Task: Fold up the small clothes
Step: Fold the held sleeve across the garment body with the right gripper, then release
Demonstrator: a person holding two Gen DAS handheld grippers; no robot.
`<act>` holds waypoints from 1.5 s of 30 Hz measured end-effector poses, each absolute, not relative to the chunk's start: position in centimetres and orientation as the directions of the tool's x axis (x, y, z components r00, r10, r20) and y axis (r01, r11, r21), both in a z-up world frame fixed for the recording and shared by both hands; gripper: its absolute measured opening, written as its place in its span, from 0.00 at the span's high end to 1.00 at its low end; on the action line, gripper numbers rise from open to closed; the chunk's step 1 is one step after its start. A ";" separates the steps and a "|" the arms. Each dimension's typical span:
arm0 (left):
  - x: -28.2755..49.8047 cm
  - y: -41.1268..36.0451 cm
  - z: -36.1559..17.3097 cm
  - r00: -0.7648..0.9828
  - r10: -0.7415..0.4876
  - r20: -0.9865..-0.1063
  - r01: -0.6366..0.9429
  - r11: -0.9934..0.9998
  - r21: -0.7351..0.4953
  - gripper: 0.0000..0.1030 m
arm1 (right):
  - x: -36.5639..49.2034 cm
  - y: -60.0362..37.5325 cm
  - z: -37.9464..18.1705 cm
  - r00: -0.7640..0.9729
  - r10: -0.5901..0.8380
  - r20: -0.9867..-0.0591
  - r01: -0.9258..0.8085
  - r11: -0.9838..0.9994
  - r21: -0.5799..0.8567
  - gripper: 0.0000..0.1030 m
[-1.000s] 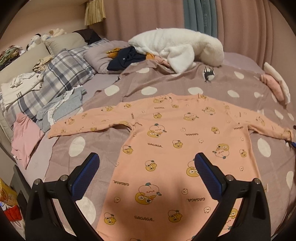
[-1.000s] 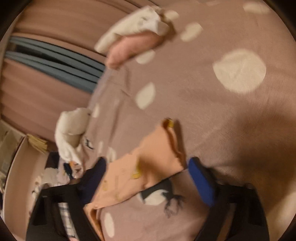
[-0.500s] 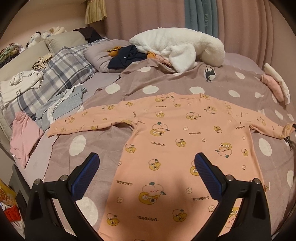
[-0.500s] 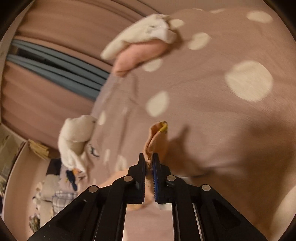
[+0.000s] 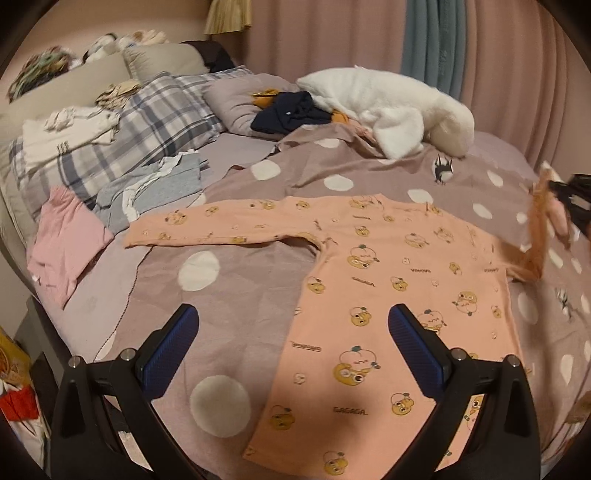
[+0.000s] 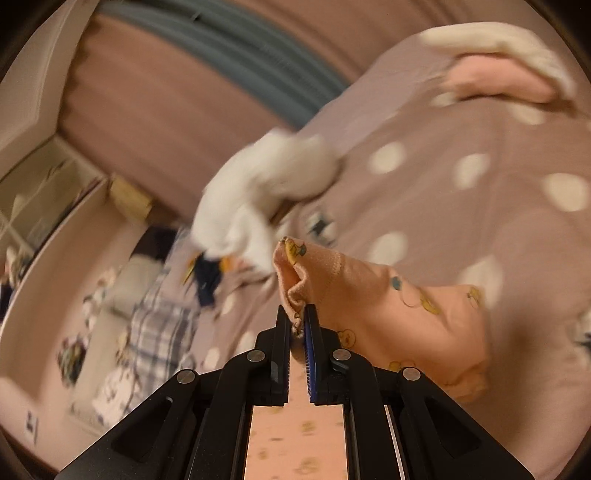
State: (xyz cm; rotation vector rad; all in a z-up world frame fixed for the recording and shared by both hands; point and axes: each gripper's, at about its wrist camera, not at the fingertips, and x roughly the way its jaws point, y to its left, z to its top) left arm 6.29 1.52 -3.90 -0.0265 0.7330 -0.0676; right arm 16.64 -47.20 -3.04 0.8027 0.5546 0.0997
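A peach long-sleeved top [image 5: 388, 280] printed with yellow cartoon faces lies flat on the dotted mauve bedspread [image 5: 236, 273], its left sleeve [image 5: 207, 229] stretched out. My left gripper [image 5: 293, 325] hovers open above the top's lower left edge with nothing between its blue pads. My right gripper [image 6: 297, 317] is shut on the cuff of the right sleeve [image 6: 373, 291], which hangs lifted off the bed. In the left wrist view that raised sleeve [image 5: 535, 229] stands up at the right edge, with the right gripper [image 5: 554, 186] dark and blurred beside it.
A white fluffy blanket [image 5: 388, 107] and dark navy clothes [image 5: 291, 114] lie at the head of the bed. A plaid pillow [image 5: 147, 122], grey clothes [image 5: 155, 184] and a pink garment [image 5: 62, 240] sit to the left. Pink curtains [image 5: 332, 33] hang behind.
My right gripper shut on the right sleeve's cuff and lifted it up and inward off the bed. My left gripper drifted left, so the top now sits further right in its view.
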 end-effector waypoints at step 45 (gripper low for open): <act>4.6 10.4 -4.1 0.748 -0.006 -0.664 -0.067 0.994 -0.084 0.01 | 29.5 -17.5 -13.4 0.511 0.622 -0.593 -0.142 0.741 0.656 0.52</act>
